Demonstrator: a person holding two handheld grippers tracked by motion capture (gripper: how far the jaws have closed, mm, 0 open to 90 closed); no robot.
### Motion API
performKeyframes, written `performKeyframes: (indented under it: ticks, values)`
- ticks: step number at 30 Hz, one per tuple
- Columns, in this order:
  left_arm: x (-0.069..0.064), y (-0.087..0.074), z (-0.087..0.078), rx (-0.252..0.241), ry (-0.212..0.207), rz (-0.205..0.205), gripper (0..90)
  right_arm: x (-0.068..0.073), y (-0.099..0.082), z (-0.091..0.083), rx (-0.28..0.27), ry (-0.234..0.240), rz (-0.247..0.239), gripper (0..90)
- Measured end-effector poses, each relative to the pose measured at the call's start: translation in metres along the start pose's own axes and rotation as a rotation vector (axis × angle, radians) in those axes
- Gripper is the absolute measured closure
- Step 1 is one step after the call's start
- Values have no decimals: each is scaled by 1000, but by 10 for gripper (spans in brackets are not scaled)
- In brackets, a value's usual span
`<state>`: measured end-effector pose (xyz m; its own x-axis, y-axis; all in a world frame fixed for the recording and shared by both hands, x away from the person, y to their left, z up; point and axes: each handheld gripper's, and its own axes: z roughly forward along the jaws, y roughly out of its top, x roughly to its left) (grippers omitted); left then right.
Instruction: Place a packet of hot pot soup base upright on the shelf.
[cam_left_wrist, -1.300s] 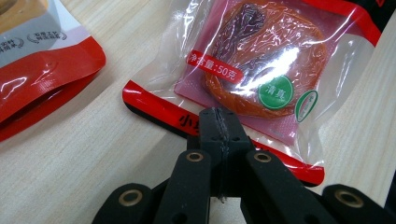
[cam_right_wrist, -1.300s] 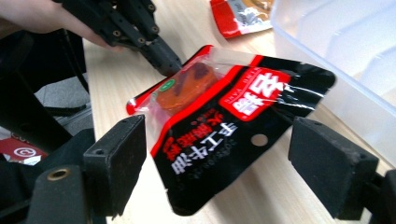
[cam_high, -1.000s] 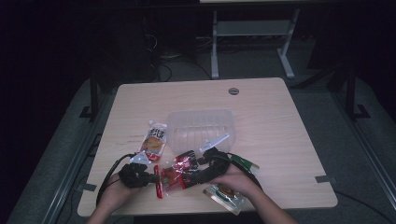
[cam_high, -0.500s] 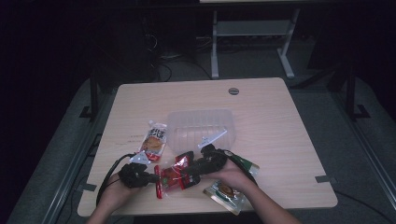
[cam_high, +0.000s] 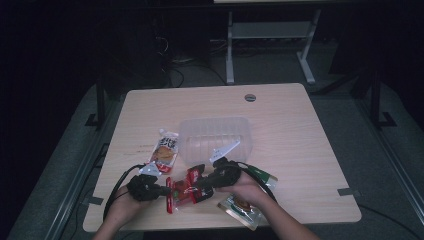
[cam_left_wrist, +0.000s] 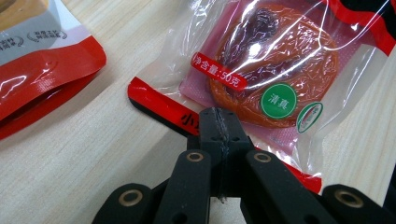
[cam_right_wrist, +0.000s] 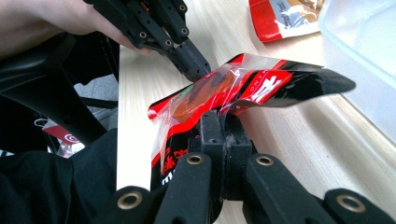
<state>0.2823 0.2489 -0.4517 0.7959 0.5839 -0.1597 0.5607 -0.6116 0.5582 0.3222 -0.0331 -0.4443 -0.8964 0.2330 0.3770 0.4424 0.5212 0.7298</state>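
High view: clear tub (cam_high: 215, 135), contents indiscernible.

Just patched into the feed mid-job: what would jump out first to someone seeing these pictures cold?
The red snack packet near the table's front edge, pinched at opposite ends by the left gripper and the right gripper, whose jaws have just been closing on its edge; the packet bows up off the wood. Behind it stands a clear plastic tub, with another red-and-white packet lying to its left and a green-trimmed packet under the right hand.
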Motion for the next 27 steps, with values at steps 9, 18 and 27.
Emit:
performKeyframes:
  ticks: [9,18,27]
  values:
    - [-4,0,0,-6,-5,36,896,4,0,-1,-62,72,-36,900]
    - [-10,5,-4,-87,-37,51,896,13,5,-19,-173,147,-25,900]
    - [-24,17,-5,-182,-78,111,895,25,10,-24,-221,202,-49,900]
